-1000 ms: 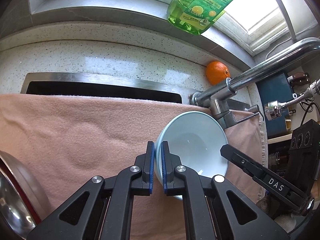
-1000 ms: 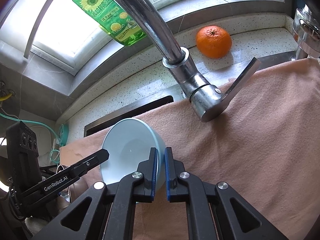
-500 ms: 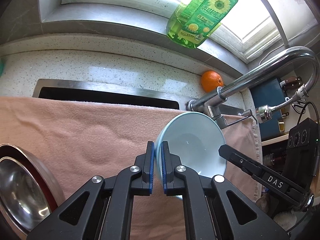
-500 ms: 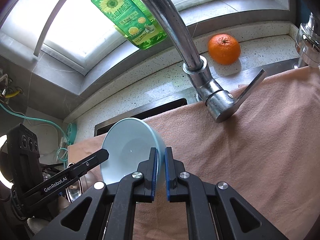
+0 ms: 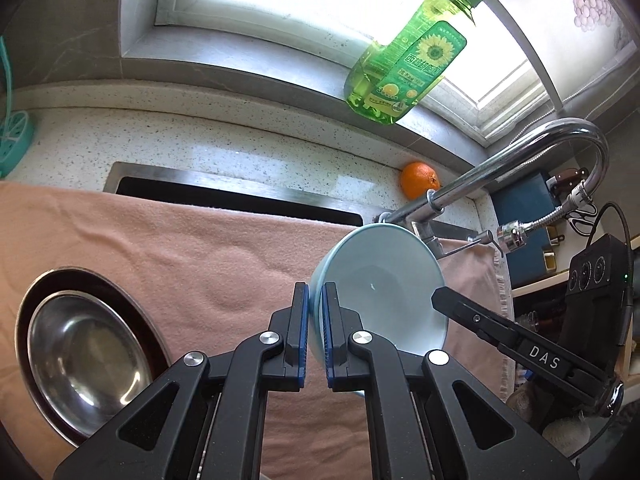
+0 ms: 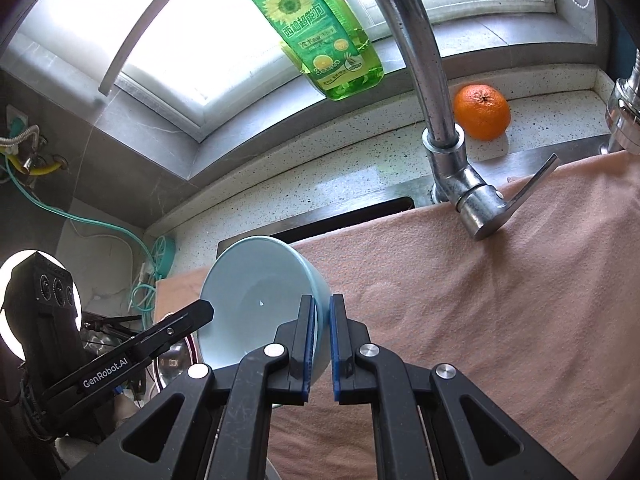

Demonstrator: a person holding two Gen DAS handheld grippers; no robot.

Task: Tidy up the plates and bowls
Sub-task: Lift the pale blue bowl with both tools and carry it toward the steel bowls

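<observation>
A light blue bowl (image 5: 380, 288) is held on edge above the pink towel (image 5: 192, 264), pinched on opposite sides of its rim by both grippers. My left gripper (image 5: 315, 300) is shut on its left rim. My right gripper (image 6: 321, 312) is shut on its right rim, and the bowl (image 6: 260, 296) shows there too. A steel bowl (image 5: 84, 352) sits inside a dark red plate (image 5: 132, 308) on the towel at lower left. Each gripper's body shows in the other's view.
A chrome faucet (image 6: 444, 152) rises behind the towel. An orange (image 6: 482, 111) and a green soap bottle (image 6: 320, 36) stand by the window sill. The sink opening (image 5: 236, 200) shows as a dark slot beyond the towel. Cables and a teal holder (image 6: 160, 256) lie left.
Both grippers have lifted and pulled back with the blue bowl. The steel bowl and red plate have come fully into the left wrist view.
</observation>
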